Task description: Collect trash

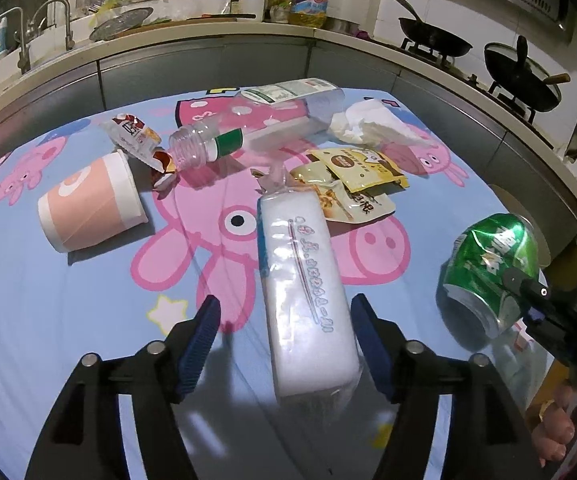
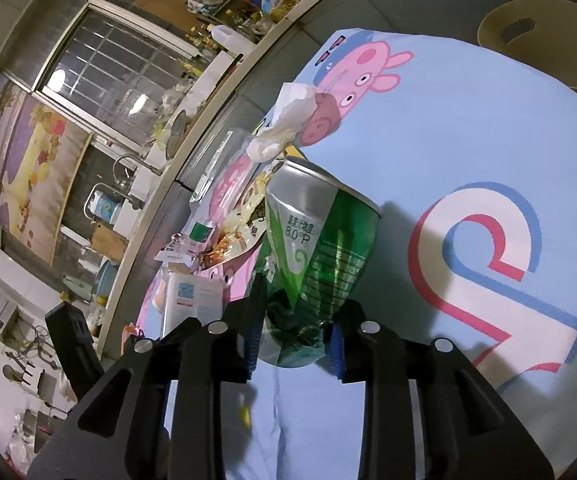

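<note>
A white tissue pack (image 1: 308, 300) in clear wrap lies on the cartoon-pig cloth (image 1: 68, 312), lengthwise between the fingers of my left gripper (image 1: 286, 344). Those jaws stand wide; the left pad is well clear of the pack and the right pad is just beside it. A crushed green can (image 2: 320, 248) stands tilted on the cloth between the blue pads of my right gripper (image 2: 294, 340), which sit close at its lower end without squeezing it. The left wrist view shows the same can (image 1: 488, 264) at the right with the right gripper (image 1: 528, 290) at it.
Further back on the cloth lie a pink paper cup (image 1: 92, 204), a clear plastic bottle (image 1: 256, 120), snack wrappers (image 1: 352, 184) and crumpled tissue (image 1: 368, 120). A kitchen counter with a sink (image 1: 28, 48) and woks (image 1: 520, 76) rings the table. A hand (image 1: 556, 428) holds the right gripper.
</note>
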{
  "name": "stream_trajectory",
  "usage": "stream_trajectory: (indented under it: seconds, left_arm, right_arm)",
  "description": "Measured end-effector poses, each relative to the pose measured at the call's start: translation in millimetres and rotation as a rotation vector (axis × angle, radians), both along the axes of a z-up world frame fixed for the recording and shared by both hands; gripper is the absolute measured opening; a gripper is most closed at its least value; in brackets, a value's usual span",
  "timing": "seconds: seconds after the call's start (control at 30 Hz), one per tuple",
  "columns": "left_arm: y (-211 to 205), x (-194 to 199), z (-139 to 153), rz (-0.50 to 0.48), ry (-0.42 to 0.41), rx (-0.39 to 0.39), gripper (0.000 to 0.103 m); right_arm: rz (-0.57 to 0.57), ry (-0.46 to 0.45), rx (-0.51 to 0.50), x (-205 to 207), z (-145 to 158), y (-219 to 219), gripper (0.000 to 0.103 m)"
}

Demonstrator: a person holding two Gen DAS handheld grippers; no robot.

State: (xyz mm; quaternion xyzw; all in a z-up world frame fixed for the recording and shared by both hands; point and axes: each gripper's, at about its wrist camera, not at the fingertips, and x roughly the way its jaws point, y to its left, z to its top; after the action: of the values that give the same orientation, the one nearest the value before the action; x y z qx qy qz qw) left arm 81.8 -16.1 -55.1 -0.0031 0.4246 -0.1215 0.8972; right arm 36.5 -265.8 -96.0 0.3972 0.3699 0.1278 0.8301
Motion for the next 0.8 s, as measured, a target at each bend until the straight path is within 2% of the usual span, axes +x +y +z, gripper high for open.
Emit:
stream_trajectory:
  seconds: [0.17,0.43,0.8]
  left_arm:
    - [-0.5,1.2,-5.0,0.011,0.009,0.017,0.068]
    - [-1.7,-3.1,-6.0,0.024,-0.023,0.047,0.068]
    - [-0.5,-3.0,-7.6,0.029,-0.032,0.069,0.068]
  right_arm:
    - [-0.009,0.003,-0.015,-2.7,-3.1,1.4,0.037]
    - [0.014,-0.025,-0.108,-3.5,3.8,14.5,0.037]
    - [0.025,-0.026,-0.127,-2.3,2.9,18.9,0.038]
